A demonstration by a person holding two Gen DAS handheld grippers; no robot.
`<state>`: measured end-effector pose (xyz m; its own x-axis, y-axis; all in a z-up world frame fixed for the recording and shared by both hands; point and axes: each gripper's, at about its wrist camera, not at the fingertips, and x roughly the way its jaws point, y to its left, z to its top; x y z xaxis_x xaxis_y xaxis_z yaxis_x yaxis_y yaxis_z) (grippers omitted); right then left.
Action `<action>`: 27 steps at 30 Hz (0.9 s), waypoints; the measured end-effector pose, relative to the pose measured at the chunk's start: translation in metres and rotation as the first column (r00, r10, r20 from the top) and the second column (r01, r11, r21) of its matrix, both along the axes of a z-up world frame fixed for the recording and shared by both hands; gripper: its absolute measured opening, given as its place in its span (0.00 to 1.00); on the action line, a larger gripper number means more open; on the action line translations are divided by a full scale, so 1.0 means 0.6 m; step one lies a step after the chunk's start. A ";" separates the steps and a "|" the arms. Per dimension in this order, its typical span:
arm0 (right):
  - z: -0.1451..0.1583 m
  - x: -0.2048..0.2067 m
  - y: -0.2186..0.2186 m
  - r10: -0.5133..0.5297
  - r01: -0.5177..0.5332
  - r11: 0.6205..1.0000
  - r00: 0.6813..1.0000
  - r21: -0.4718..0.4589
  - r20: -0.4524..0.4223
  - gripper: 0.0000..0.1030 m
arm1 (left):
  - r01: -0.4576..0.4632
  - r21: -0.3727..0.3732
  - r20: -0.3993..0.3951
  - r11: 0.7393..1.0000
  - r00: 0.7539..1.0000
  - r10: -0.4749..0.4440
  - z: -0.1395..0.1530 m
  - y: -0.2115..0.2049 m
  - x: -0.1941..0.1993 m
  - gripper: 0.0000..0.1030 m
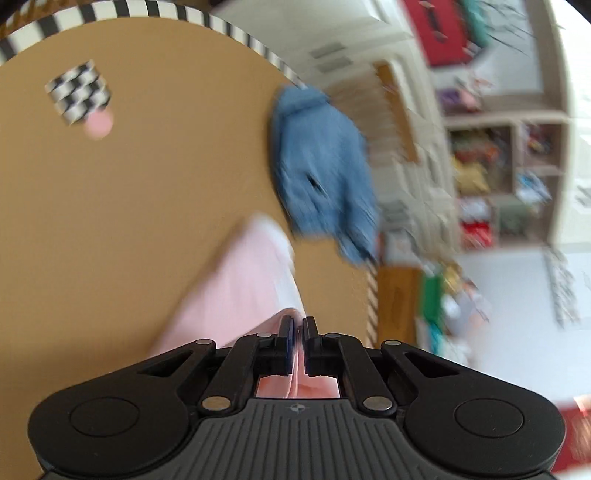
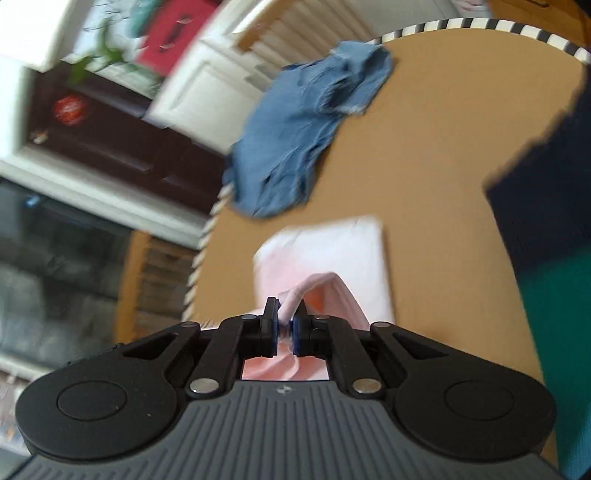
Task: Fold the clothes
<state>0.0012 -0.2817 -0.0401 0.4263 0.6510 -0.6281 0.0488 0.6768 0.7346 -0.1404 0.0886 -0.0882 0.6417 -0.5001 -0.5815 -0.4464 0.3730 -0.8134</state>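
Note:
A pale pink garment (image 1: pixel 243 280) lies on the round tan table (image 1: pixel 129 206) and runs up into my left gripper (image 1: pixel 298 325), which is shut on its edge. In the right wrist view the same pink garment (image 2: pixel 332 254) lies partly folded flat, with one bunched corner lifted between the fingers of my right gripper (image 2: pixel 286 314), which is shut on it. A crumpled blue denim garment (image 1: pixel 321 166) sits at the table's edge, partly hanging over it, beyond the pink one (image 2: pixel 306 122). Both views are blurred by motion.
The table has a black-and-white striped rim (image 1: pixel 147 9). A checkered marker (image 1: pixel 79 92) with a pink dot lies on it. A dark blue and green sleeve (image 2: pixel 554 206) fills the right side. A wooden chair (image 2: pixel 155 280), shelves (image 1: pixel 506 177) and cabinets stand around.

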 end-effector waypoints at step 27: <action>-0.100 0.001 0.140 0.715 -0.321 0.550 0.658 -0.771 0.236 0.35 | 0.386 0.641 0.158 0.663 0.779 -0.606 -0.058 -0.022 0.205 0.54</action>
<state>0.0019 -0.1976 -0.1002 0.4990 0.3916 -0.7731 -0.6857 0.7240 -0.0758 -0.0173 0.0753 -0.1227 0.5943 -0.4659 -0.6556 0.1978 0.8748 -0.4424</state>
